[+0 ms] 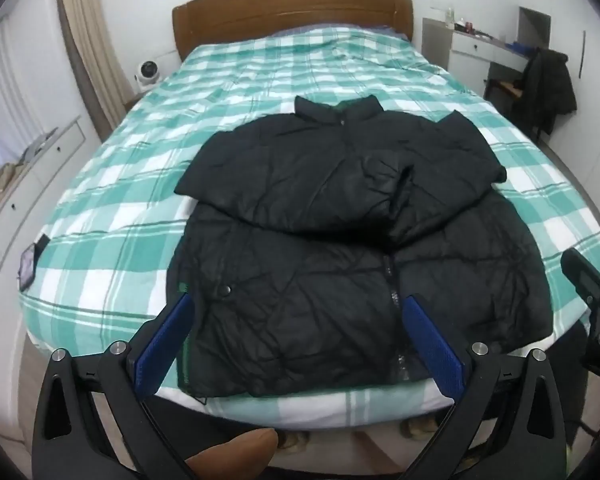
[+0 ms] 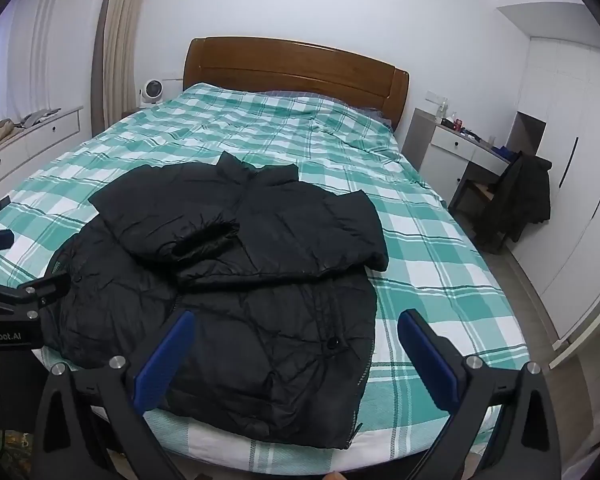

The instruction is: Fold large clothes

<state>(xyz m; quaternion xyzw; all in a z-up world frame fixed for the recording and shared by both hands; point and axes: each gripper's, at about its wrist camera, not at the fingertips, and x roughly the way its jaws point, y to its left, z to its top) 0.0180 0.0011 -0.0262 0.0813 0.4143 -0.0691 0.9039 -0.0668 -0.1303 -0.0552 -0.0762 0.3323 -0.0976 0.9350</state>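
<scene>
A black puffer jacket (image 1: 340,216) lies front up on the green-and-white checked bed (image 1: 140,184), collar toward the headboard, both sleeves folded across the chest. It also shows in the right wrist view (image 2: 240,272). My left gripper (image 1: 298,304) is open and empty, held above the jacket's near hem at the foot of the bed. My right gripper (image 2: 296,320) is open and empty, above the jacket's lower right part. The right gripper's body shows at the right edge of the left wrist view (image 1: 592,292).
A wooden headboard (image 2: 296,68) stands at the far end. A phone (image 1: 30,266) lies on the bed's left side. A white dresser (image 1: 28,168) runs along the left. A desk (image 2: 468,148) and a chair with a dark coat (image 2: 520,196) stand right.
</scene>
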